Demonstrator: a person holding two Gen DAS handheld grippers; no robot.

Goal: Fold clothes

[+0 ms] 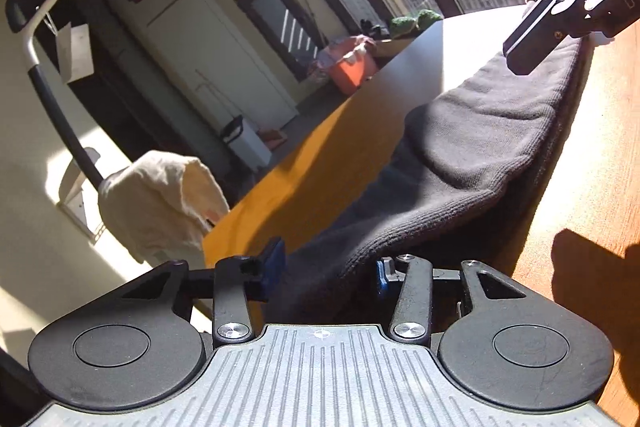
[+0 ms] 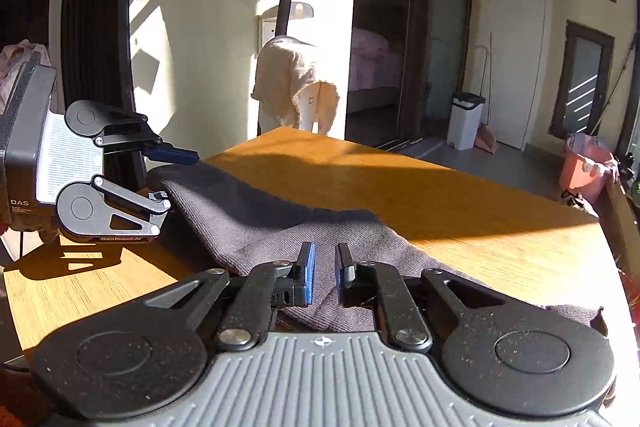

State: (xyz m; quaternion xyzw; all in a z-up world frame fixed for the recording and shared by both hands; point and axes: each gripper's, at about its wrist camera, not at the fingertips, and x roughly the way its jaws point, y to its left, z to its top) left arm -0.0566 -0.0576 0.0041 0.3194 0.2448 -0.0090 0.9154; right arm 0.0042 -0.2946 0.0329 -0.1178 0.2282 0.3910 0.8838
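A dark knitted garment (image 1: 480,139) stretches in a long bundled band over the wooden table (image 1: 312,167), raised a little with its shadow under it. In the left wrist view my left gripper (image 1: 327,271) is shut on its near end, and the thick knit fills the gap between the blue pads. My right gripper (image 1: 528,55) reaches the garment's far end at the top right. The right wrist view shows the right gripper (image 2: 325,267) shut on the garment (image 2: 280,223), fingers close together. There the left gripper (image 2: 170,179) holds the other end at the left, above the table (image 2: 440,195).
Beyond the table's far edge a cream cloth (image 2: 296,87) hangs on a black pole stand. A white bin (image 2: 466,119) stands by the wall and a pink bucket (image 2: 584,171) with clothes sits at the right. Bare sunlit tabletop lies to the right of the garment.
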